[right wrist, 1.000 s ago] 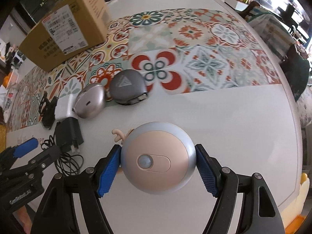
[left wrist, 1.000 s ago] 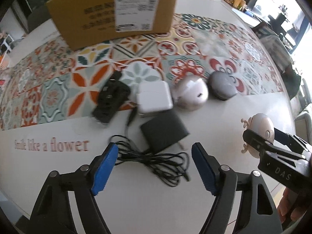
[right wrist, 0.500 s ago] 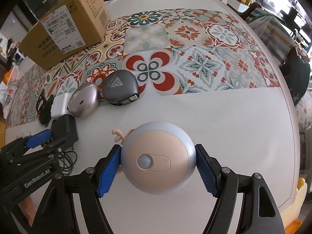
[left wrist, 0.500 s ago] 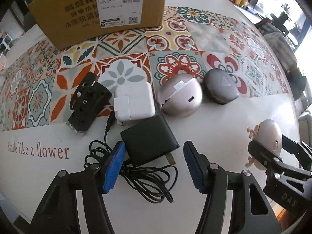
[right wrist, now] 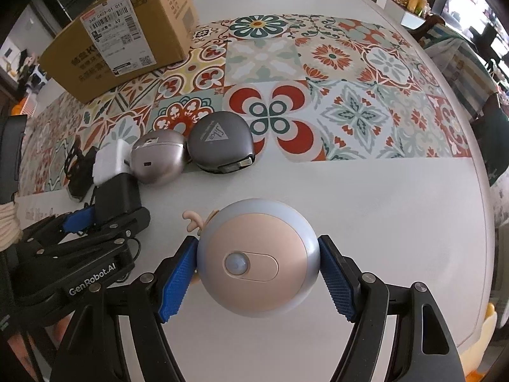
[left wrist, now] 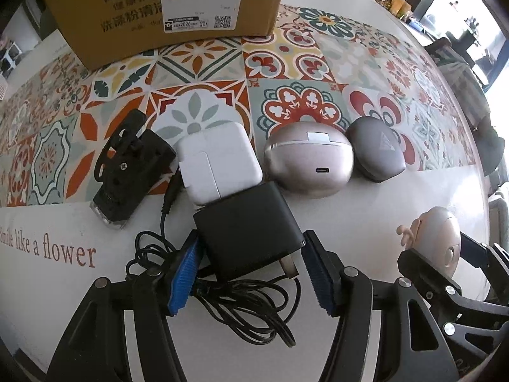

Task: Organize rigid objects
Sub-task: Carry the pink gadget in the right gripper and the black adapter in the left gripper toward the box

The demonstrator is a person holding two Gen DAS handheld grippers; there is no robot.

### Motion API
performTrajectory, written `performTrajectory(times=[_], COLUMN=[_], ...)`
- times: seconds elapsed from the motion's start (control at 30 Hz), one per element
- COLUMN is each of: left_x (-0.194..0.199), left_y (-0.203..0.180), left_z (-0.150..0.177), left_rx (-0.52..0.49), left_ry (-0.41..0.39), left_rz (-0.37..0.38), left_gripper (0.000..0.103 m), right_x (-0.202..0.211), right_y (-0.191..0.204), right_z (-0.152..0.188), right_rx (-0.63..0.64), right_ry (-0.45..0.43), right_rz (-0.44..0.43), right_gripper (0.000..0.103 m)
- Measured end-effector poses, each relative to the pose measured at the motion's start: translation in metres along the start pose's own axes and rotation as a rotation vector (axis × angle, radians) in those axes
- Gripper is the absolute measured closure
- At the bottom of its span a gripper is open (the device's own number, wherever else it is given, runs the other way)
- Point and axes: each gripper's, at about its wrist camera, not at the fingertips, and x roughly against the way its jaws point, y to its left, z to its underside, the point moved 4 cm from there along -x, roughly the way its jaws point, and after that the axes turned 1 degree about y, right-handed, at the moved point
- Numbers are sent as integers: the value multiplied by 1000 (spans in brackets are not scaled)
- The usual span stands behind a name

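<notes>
White and wide, the round tabletop is carrying a patterned tile-print runner, with a brown cardboard box sitting at the far left. Along the runner's near edge a row is lying: a black clip-like gadget, a white square charger, a rose-metallic oval case and a dark grey rounded case.

Just nearer than the white charger, the flat black plug adapter is sitting with its black cable bunched toward the camera. The left gripper is now straddling this adapter. Its jaws have just been closing: they are standing about half open, the left pad looking as if it is against the adapter's edge and cable, the right pad just beside the plug corner with a sliver of gap, so no firm hold is showing yet. A second earlier the jaws were wider and hanging over the cable only; they are now lower and further forward, bracketing the adapter body. That suggests the adapter is the next piece to be lined up.

The right gripper is clamping the round pink-and-silver sensor light between both pads, unchanged from the earlier view, near and right of the row.
</notes>
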Motion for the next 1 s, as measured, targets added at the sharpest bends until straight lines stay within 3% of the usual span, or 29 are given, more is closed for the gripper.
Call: performTrajectory(times=[0.53, 1.0], left_x=[44, 126], left_y=[27, 65], left_z=[24, 8], left_rx=[12, 45], left_ry=[-62, -259], left_rz=[42, 37], left_gripper=[42, 42], right_x=[27, 90], right_y=[19, 69], right_z=[4, -18], right_rx=[10, 79], right_ry=[-45, -209], right_rz=[-20, -51], right_gripper=[29, 29])
